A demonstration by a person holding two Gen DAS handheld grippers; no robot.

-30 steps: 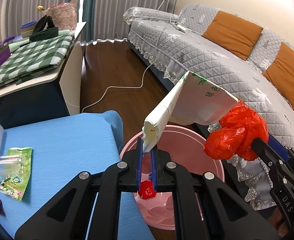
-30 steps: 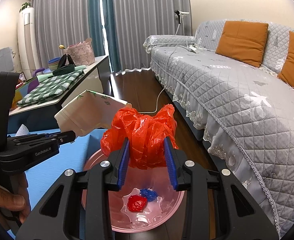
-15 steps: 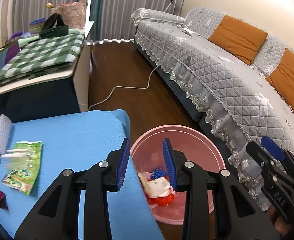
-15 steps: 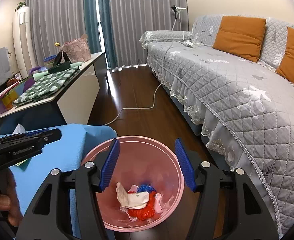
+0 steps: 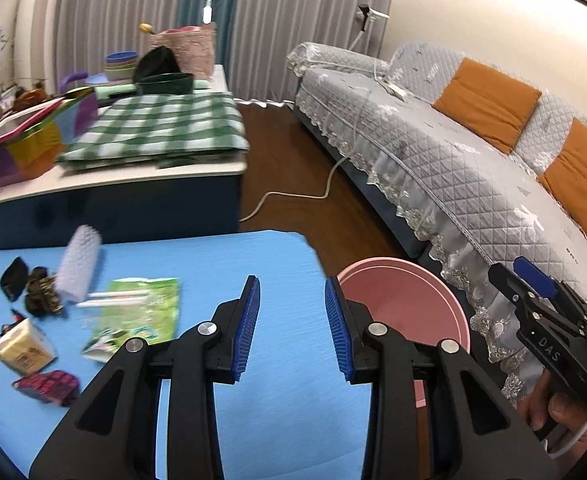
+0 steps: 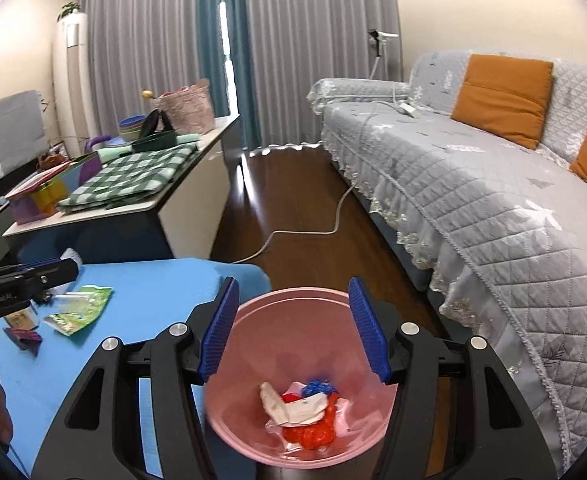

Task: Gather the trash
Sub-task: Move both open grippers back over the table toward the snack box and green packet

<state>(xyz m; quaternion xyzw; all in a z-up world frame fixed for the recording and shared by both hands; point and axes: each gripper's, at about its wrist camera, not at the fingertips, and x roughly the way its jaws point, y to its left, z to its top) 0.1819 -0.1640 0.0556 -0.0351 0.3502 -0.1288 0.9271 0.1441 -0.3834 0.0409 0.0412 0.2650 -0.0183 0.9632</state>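
Left wrist view
Left gripper point(image 5: 292, 322): jaws parted to a middling gap, nothing between them, hanging over the blue counter point(image 5: 213, 264) near its right edge.
Pink bin point(image 5: 405, 300): at 3 o'clock from that gripper, just off the counter's right edge, down on the floor beside the sofa point(image 5: 453, 168).
Trash on the counter: a green wrapper point(image 5: 141, 312) at 9 o'clock from the gripper; further left a pale box point(image 5: 23, 350), a dark red wrapper point(image 5: 47, 386), a black scrap point(image 5: 13, 284) and a brown clump point(image 5: 41, 294), all blurred.
Lilac roller point(image 5: 78, 270): at 10 o'clock, lying tilted just above the green wrapper.
Right gripper point(image 5: 533, 304): seen side-on at 3 o'clock, beyond the bin, a hand point(image 5: 561, 412) on its grip.

Right wrist view
Right gripper point(image 6: 293, 328): jaws wide apart and empty, poised right over the pink bin point(image 6: 253, 360).
Inside the bin: crumpled white paper point(image 6: 293, 404), a red plastic bag point(image 6: 311, 430) under it, a blue bit point(image 6: 315, 388) at 12 o'clock of the pile.
Left gripper point(image 6: 21, 280): edge-on at 9 o'clock, over the counter point(image 6: 153, 280).
Green wrapper point(image 6: 81, 308): on the counter at 9 o'clock, well clear of the bin.
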